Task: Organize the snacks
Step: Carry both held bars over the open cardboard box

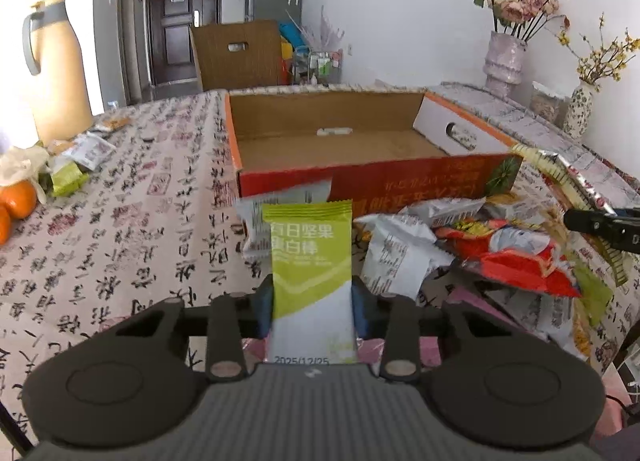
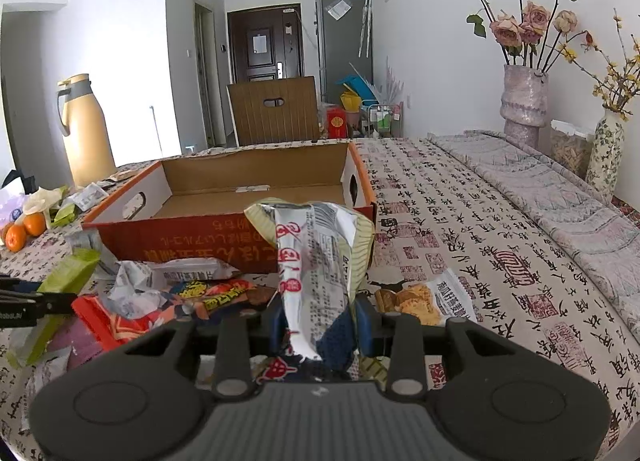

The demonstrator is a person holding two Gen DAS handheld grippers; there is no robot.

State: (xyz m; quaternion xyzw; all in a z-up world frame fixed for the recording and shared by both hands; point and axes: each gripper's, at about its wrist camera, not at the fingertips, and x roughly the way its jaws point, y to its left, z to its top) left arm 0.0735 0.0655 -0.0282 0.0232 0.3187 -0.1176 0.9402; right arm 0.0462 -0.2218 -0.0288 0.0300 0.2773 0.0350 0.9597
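The open cardboard box [image 1: 340,141] sits on the bench [image 1: 120,229] with its orange-red front wall facing both cameras and its brown floor bare apart from a small white slip near the far wall. Its side walls have oval hand-holes. To the left of the box the patterned cloth lies flat and free as far as the oranges [image 1: 16,201] and the tan jug [image 1: 56,69] at the bench edge. To the right of the box, in the right wrist view, a wide stretch of cloth runs clear to a folded grey cloth [image 2: 560,189] and the vases [image 2: 524,101] by the wall.

Between the box's front wall and the grippers lies a loose pile of snack packets [image 1: 500,245], white, red and green, touching the box's near wall.

The left gripper [image 1: 312,301] points forward and downward toward the box; its fingers [image 1: 264,309] pinch a green-and-white snack bar [image 1: 310,261] by its lower half, the bar standing upright above the pile.

The right gripper [image 2: 318,321] points the same way, tilted down; its fingers [image 2: 366,325] pinch a crumpled silver packet with red print [image 2: 312,261], which rises in front of the box's near wall. A biscuit packet [image 2: 424,297] lies flat just to its right.
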